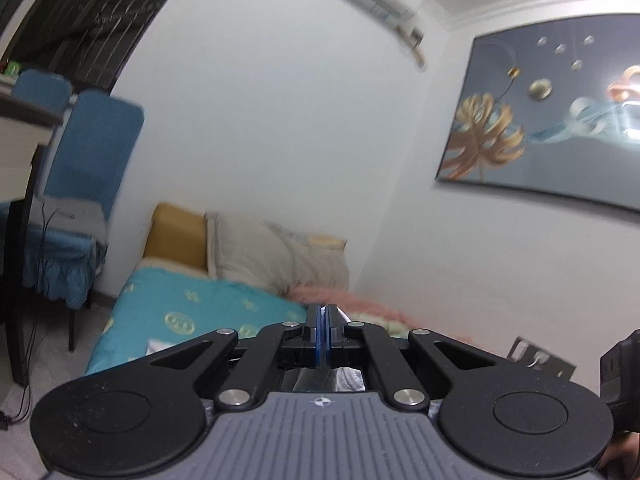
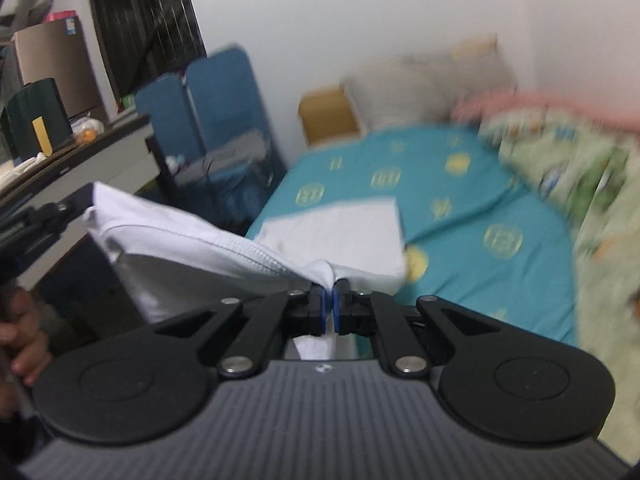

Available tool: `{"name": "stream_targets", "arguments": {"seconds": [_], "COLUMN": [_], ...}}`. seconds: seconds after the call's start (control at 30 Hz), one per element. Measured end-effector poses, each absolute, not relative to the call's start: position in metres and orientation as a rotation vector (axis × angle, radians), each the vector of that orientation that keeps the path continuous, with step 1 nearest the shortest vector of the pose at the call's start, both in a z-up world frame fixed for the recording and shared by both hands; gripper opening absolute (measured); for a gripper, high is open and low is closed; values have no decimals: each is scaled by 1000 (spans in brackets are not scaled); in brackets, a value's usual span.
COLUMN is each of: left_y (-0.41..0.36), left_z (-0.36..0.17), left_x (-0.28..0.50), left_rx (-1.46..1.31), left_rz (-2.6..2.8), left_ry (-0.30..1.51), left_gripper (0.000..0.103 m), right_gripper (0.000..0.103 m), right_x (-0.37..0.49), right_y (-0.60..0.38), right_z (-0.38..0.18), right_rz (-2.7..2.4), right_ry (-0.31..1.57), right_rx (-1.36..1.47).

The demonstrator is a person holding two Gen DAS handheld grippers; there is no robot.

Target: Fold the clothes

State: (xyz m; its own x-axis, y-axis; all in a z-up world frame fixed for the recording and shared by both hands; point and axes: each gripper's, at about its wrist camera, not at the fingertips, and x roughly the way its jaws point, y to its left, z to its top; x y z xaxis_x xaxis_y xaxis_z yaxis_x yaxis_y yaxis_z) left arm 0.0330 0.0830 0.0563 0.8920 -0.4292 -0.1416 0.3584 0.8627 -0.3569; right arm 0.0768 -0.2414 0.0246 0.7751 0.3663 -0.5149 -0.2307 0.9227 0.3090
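Observation:
A white garment (image 2: 188,236) hangs stretched between my two grippers above the teal bed sheet (image 2: 460,208). My right gripper (image 2: 328,296) is shut on one corner of it. The far corner is held at the left gripper (image 2: 86,200), seen at the left edge of the right wrist view. In the left wrist view my left gripper (image 1: 323,316) is shut, with a sliver of white cloth (image 1: 342,314) beside its blue pads; the view points up at the wall. The garment's lower part drapes onto the sheet.
A green and pink quilt (image 2: 580,168) lies on the bed's right side. Pillows (image 1: 260,252) sit at the head by the wall. Blue-covered chairs (image 2: 216,104) and a cluttered desk (image 2: 76,148) stand left of the bed. A framed picture (image 1: 552,112) hangs on the wall.

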Motion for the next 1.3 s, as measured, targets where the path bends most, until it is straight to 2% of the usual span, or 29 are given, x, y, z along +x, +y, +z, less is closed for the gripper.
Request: {"name": "stream_targets", "arguments": {"seconds": [0.13,0.33,0.37,0.4,0.43,0.47,0.53,0.6,0.7,0.87,1.03,1.23,1.3], "left_y": [61,39,37,37,37,39,43,47,47,15,-43,-56,-54], "left_z": [26,-53,-65,-74,-80,-78,-73,-68,-51,-44,-87,-136,-142], "left_x": [95,168,176,181,184,183,181,179,167,143,146,160,165], "left_rx": [-203,-124,-122,-127,-132,-139,-153,-167,-121,103,442,656,655], "left_rz": [-388,-341,-330,-321,-312,-304,-289,-274,-263,-380,-503,-481,-457], "left_ry": [385,592,611,623,629,619,599,580,504,447,474,521,517], "left_gripper": [2,2,3,3,4,8,17,42,53,54,51,49,39], "right_gripper": [8,10,18,44,61,81,79,79,79,79,79,79,79], "right_x": [119,152,154,156,157,158,159,158,156,147,141,141,142], "right_y": [-236,-253,-256,-259,-262,-262,-264,-266,-265,-270,-274,-277,-277], "right_z": [-6,-59,-66,-72,-76,-76,-78,-76,-75,-79,-80,-87,-87], "right_rz": [290,207,192,178,166,158,140,138,136,97,69,46,43], "right_ry": [737,873,887,900,904,897,883,867,857,866,860,873,870], "right_rx": [268,393,408,423,435,445,464,496,523,574,588,598,594]}}
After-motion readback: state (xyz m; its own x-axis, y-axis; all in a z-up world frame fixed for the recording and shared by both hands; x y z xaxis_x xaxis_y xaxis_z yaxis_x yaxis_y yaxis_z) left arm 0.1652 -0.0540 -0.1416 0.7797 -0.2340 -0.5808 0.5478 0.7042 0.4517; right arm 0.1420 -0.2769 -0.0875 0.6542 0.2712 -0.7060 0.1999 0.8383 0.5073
